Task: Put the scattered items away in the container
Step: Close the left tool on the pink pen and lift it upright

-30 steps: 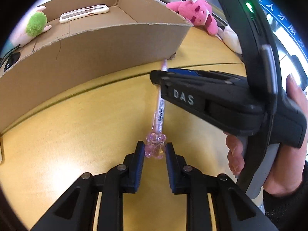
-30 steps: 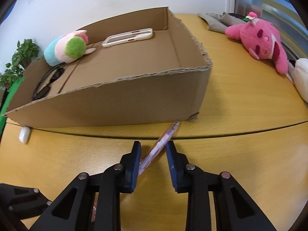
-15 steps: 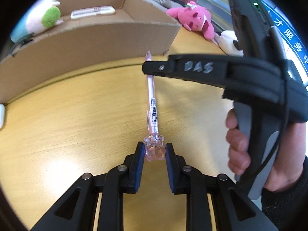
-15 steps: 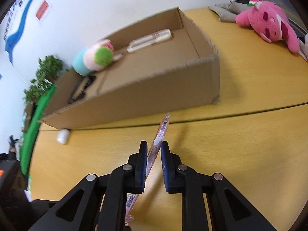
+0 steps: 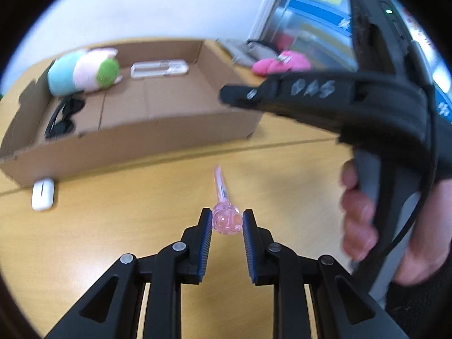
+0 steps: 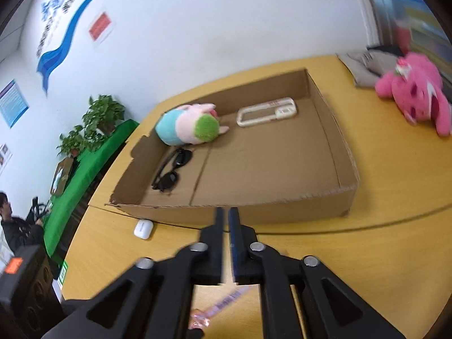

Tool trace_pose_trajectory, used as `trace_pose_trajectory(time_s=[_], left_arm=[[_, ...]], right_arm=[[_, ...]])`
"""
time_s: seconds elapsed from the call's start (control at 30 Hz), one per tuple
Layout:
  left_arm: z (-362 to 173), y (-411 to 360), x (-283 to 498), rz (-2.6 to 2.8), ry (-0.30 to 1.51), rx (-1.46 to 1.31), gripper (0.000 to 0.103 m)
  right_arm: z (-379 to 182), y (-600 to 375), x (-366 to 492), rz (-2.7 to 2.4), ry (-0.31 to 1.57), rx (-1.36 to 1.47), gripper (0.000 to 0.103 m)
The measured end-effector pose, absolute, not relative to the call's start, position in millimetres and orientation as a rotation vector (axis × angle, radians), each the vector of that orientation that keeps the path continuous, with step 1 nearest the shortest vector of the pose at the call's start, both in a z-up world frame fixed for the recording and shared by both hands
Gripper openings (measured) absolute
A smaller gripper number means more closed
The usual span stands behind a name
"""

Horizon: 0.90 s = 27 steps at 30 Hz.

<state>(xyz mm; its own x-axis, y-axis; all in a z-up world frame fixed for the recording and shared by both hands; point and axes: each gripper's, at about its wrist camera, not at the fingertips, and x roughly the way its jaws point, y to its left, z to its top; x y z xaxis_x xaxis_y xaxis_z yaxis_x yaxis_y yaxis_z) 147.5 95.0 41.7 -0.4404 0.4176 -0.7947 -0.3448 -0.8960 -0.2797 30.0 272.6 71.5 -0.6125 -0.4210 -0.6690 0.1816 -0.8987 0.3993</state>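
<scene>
Left gripper (image 5: 225, 223) clamps pink pen (image 5: 223, 206); right gripper (image 6: 225, 220) opening, empty

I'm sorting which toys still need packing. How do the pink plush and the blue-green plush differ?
The blue-green plush lies inside the box, in its far left corner; the pink plush is outside it on the table, to the box's right. The pink one is one colour nearly all over; the other is blue, pale pink and green. The pink one looks larger. Both lie on their sides, untouched by either claw.
</scene>
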Motion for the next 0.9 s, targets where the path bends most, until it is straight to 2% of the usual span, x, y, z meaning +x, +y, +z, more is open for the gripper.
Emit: trace_pose_trajectory(time_s=[0.03,0.07,0.27,0.47,0.5,0.53,0.57,0.6,0.63,0.67,0.7,0.9], left_arm=[[32,96,146,2.326,-0.111,-1.349,0.021],[22,98,145,2.316,-0.116,-1.37,0.021],[-3,95,153,2.262,-0.127,-1.464,0.021],[-13,101,160,2.222,-0.153,-1.492,0.021],[-13,102,162,2.221,-0.159,-1.49,0.021],[-13,104,163,2.22,-0.159,-1.486,0.021],[-13,105,164,2.221,-0.156,-1.484,0.021],[-13,106,166,2.221,-0.154,-1.484,0.021],[-13,107,167,2.222,-0.153,-1.487,0.021],[-14,107,168,2.222,-0.153,-1.492,0.021],[-15,107,168,2.222,-0.154,-1.496,0.021],[-16,107,171,2.229,-0.168,-1.489,0.021]], right_arm=[[63,278,29,-2.515,-0.434,1.188,0.062],[54,283,29,-2.51,-0.458,1.225,0.081],[-8,285,30,-2.336,-0.536,1.49,0.082],[-18,252,23,-2.251,-0.465,1.534,0.081],[-18,249,21,-2.248,-0.458,1.535,0.08],[-18,246,20,-2.246,-0.449,1.537,0.071],[-20,243,21,-2.248,-0.436,1.54,0.058],[-21,241,21,-2.256,-0.419,1.544,0.05],[-22,240,21,-2.266,-0.405,1.551,0.031],[-24,239,22,-2.274,-0.398,1.556,0.018],[-25,240,22,-2.279,-0.398,1.559,0.015],[-24,238,25,-2.293,-0.391,1.54,0.014]])
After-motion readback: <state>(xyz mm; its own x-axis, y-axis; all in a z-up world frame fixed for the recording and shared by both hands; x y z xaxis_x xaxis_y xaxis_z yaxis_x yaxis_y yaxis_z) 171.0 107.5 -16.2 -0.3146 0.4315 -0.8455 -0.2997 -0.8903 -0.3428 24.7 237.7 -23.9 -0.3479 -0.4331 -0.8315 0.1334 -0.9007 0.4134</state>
